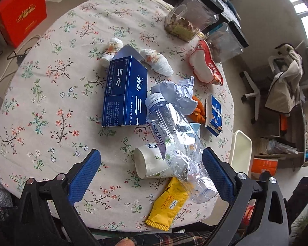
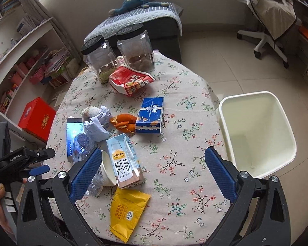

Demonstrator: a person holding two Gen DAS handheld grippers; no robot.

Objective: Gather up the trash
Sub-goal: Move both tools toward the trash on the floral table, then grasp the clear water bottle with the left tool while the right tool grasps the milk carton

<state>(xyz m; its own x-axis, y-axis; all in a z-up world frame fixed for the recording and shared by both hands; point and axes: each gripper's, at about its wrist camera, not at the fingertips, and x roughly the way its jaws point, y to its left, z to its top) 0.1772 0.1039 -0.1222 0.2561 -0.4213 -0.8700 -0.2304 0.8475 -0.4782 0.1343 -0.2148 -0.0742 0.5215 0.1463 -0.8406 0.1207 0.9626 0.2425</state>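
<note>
Trash lies on a floral-cloth table (image 1: pixel 51 106). A crushed clear plastic bottle (image 1: pixel 174 141) lies between the fingers of my open left gripper (image 1: pixel 152 174), over a white paper cup (image 1: pixel 149 164), beside a yellow wrapper (image 1: pixel 168 205). A large blue box (image 1: pixel 125 94), tissue wads (image 1: pixel 158 61), crumpled paper (image 1: pixel 178 92) and a red bag (image 1: pixel 205 65) lie beyond. My right gripper (image 2: pixel 154 174) is open and empty above a milk carton (image 2: pixel 123 162) and the yellow wrapper (image 2: pixel 127 211). Orange peel (image 2: pixel 123 123) and a small blue box (image 2: pixel 151 114) lie farther on. A white bin (image 2: pixel 256 135) stands right of the table.
Two clear jars with black lids (image 2: pixel 117 53) stand at the table's far edge. A red box (image 2: pixel 37 119) sits on the floor at left by shelves. An office chair (image 2: pixel 269 20) stands at far right. A bench with a blue plush toy (image 2: pixel 137 2) is behind.
</note>
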